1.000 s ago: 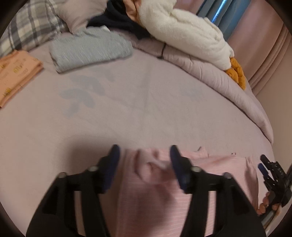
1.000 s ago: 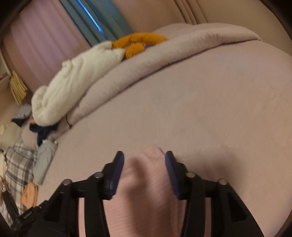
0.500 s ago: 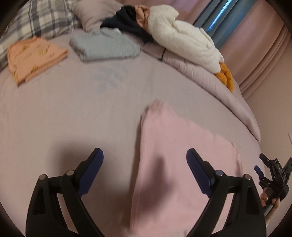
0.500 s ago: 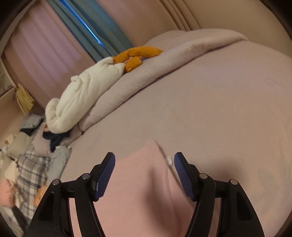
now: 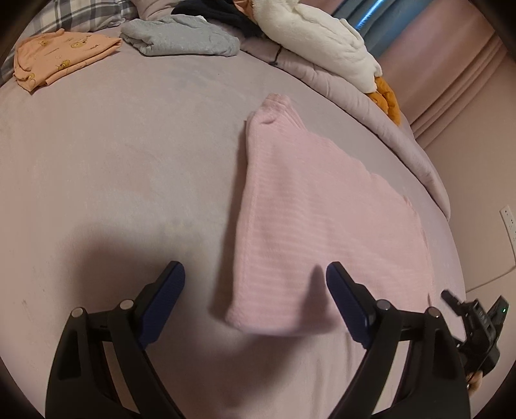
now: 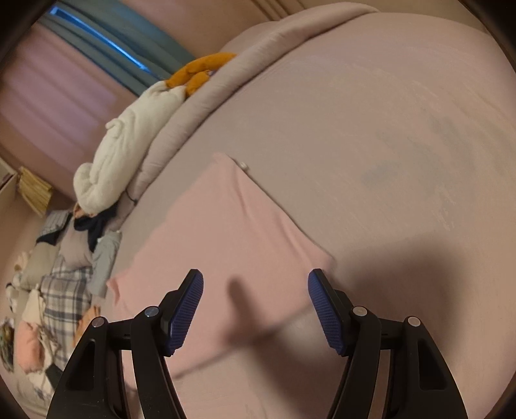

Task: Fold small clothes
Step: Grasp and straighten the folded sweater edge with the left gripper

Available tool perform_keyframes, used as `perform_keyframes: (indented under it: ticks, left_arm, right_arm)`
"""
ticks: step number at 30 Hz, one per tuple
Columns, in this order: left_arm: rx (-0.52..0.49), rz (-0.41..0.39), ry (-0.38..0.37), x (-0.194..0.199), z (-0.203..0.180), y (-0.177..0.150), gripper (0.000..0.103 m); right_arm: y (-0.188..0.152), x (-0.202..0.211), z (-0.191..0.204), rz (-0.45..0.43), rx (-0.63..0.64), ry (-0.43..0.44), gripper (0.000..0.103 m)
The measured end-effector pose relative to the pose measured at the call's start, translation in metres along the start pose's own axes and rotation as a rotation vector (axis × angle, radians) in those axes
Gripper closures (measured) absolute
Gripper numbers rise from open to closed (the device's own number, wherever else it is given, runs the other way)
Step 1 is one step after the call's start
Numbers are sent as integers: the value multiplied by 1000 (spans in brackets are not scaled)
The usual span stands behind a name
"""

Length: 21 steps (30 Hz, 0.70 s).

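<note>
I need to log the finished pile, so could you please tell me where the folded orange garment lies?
In the left wrist view the folded orange garment lies on the bed at far upper left, beside the folded grey garment and just below the plaid pillow.

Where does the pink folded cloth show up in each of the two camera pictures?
Left wrist view: the pink folded cloth lies right of centre on the bed, running from mid-picture down between the open fingers.
Right wrist view: the pink folded cloth lies left of centre, reaching down between the open fingers.
Shared landmark: the white fluffy blanket on the rolled duvet.
</note>
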<state>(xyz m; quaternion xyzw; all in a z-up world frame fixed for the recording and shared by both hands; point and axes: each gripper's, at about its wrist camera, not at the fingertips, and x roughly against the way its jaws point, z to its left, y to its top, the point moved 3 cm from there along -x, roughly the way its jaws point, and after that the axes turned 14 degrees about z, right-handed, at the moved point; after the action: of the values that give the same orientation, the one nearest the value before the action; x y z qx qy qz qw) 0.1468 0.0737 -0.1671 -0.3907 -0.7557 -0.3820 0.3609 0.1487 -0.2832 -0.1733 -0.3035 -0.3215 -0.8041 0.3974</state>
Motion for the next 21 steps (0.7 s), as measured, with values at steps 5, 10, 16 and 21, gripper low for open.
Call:
perform_keyframes:
  ticks: [5,10,16,21]
  left_arm:
    - [-4,21,-67,-7,-5,3,18]
    - [-11,28,-85,-22,-16,19,30]
    - [-16,39,-77,-33,-27,32,39]
    - [0,52,-105,-40,-27,36,76]
  right_arm:
    - [-15,2,-6,-13,19,24,35]
    - [2,-17,-3,-8,34,135,35]
    - [41,-48,15,2,25,207,35]
    - [57,-61,23,-7,13,218,42]
